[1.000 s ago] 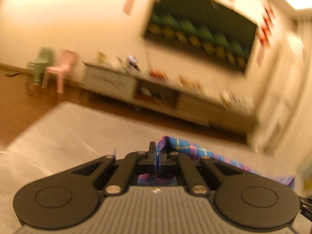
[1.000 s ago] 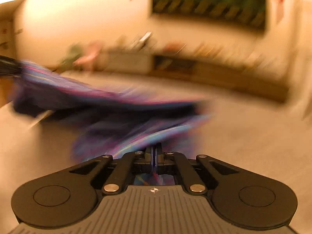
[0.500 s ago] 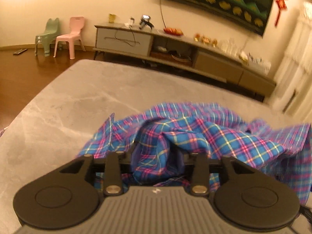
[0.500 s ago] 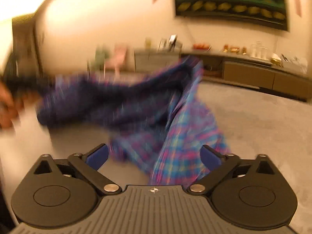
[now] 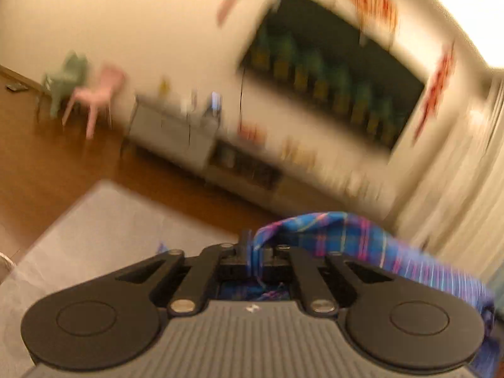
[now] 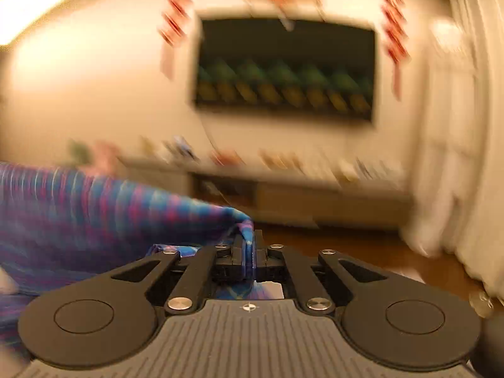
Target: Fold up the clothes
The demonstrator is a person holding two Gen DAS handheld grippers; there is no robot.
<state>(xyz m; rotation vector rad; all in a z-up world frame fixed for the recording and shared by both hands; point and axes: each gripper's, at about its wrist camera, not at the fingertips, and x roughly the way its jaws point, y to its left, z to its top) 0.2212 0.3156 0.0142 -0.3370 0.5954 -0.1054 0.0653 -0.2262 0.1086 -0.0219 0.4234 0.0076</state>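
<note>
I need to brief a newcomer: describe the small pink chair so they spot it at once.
Start at the long low grey media cabinet beneath the dark wall screen. Look left along the wooden floor to two small plastic chairs by the wall. The small pink plastic chair stands nearer the cabinet; its neighbour is green.

Both wrist views face the television wall (image 6: 286, 69) — raised.

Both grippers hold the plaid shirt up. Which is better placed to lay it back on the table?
Left, probably. The left gripper, shut on the shirt, has the table below it; the right gripper shows only floor ahead.
</note>
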